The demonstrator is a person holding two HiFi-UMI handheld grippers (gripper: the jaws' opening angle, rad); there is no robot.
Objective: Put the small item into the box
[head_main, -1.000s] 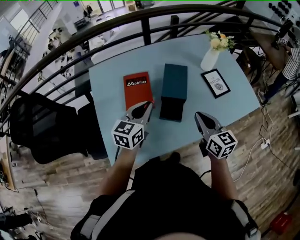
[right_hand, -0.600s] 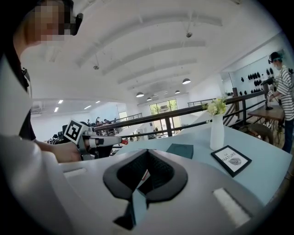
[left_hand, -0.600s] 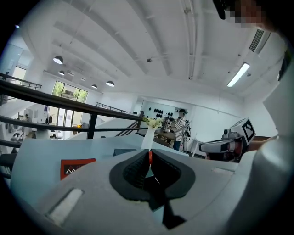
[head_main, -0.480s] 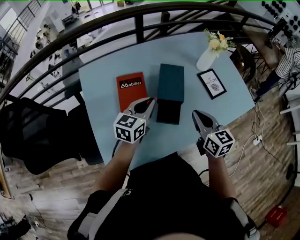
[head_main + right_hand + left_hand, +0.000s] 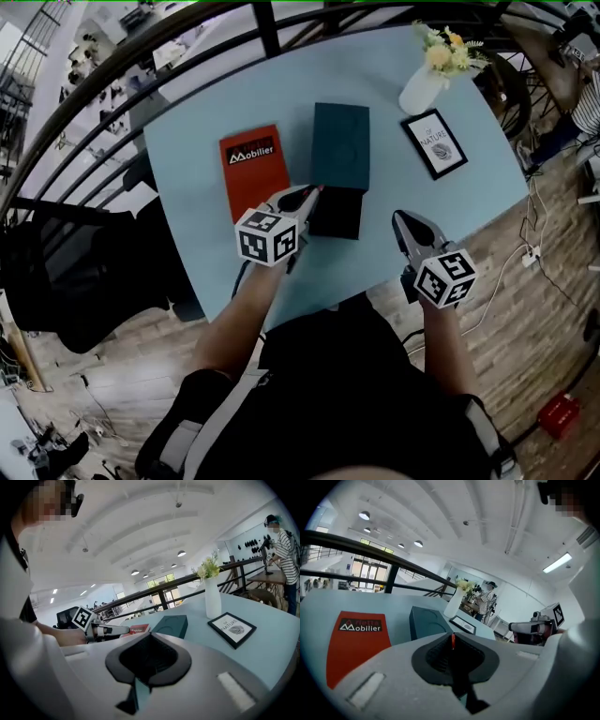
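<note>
Fingers [image 5: 435, 656] of the left gripper [image 5: 315, 192] are clamped on a thin red item [image 5: 452, 641], held at the left edge of the dark teal box [image 5: 340, 141]. The right gripper [image 5: 399, 221] is closed and empty above the pale blue table [image 5: 187, 169]. An orange booklet [image 5: 251, 169] lies left of the box. A framed print [image 5: 435, 142] and a white vase [image 5: 419, 92] stand farther right.
</note>
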